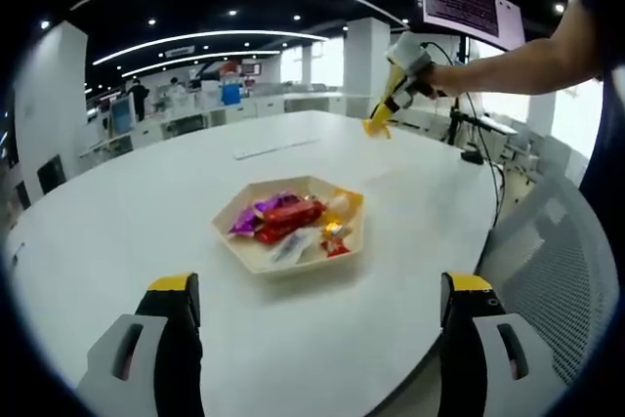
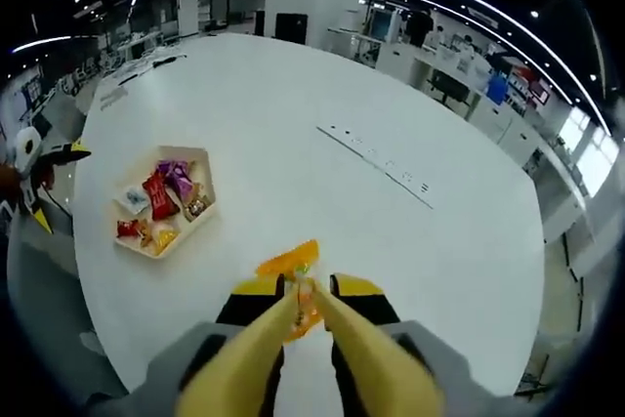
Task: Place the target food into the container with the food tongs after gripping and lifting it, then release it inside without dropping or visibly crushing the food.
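Right gripper [image 2: 305,292]: my jaws are drawn in narrow on a pair of yellow food tongs [image 2: 293,334], whose two arms run forward between them and meet at the tips. The tongs pinch one wrapped snack [image 2: 293,266], held just ahead of my jaws and clear above the surface [image 2: 391,241]. The wrapper is orange-yellow and crinkled, with a small green mark near the middle; its upper edge fans out wide past the tong tips and a narrower tail hangs between the arms. No visible crushing that I can judge.

The container [image 2: 161,200] lies well to the left of my right jaws, apart from the snack. It is one shallow, cream, six-sided tray resting flat on the white round surface.

Left gripper [image 1: 317,305]: my jaws stand wide apart with nothing between them, yellow-tipped, low over the near edge of the surface [image 1: 146,212]. The tray [image 1: 256,256] sits straight ahead of them, between their lines. In the left gripper view my right gripper [image 1: 405,61] hangs high and far to the right, with the tongs [image 1: 383,109] pointing down.

Count in the tray: roughly seven wrapped pieces; one purple, two or three red, the others yellow, orange and white. Overlap keeps the count inexact.
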Motion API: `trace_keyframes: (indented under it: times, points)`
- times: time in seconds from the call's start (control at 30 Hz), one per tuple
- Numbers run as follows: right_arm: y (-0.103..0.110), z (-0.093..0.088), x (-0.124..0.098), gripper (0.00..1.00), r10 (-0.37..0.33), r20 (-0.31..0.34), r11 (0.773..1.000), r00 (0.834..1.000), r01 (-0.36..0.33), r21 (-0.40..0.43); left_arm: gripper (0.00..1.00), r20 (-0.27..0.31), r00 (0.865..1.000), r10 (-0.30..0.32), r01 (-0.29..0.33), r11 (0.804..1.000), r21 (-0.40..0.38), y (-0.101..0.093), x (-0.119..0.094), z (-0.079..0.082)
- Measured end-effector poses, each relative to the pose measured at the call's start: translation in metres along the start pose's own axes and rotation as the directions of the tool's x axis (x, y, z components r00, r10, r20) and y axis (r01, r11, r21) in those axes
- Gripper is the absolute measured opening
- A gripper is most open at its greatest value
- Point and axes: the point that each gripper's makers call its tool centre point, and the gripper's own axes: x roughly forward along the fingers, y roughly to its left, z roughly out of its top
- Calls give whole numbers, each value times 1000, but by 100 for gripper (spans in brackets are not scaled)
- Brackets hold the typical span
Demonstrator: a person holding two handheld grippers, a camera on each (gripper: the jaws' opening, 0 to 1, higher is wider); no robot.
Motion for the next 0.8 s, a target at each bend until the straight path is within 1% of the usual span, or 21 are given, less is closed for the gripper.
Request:
trace_keyframes:
  times: [0.33,0.57,0.63,0.67,0.73,0.8]
  points:
    - [31,33,13,17,44,33,999,998,-43,-28,99,-2,1000,-1,1,1000,7,0,0,-1]
    - [54,50,22,18,80,40,996,996,-78,-49,99,2,1000,4,-4,1000,8,1,0,0]
    - [64,54,25,18,102,35,994,994,-100,-50,99,2,1000,5,-5,1000,8,1,0,0]
    - [70,59,26,18,108,43,993,993,-105,-62,99,2,1000,6,-6,1000,8,2,0,0]
    - [82,65,27,18,122,35,990,992,-119,-81,99,6,1000,7,-7,1000,7,2,0,1]
    - [91,72,28,18,136,42,987,990,-132,-93,99,3,1000,5,-5,1000,7,2,0,0]
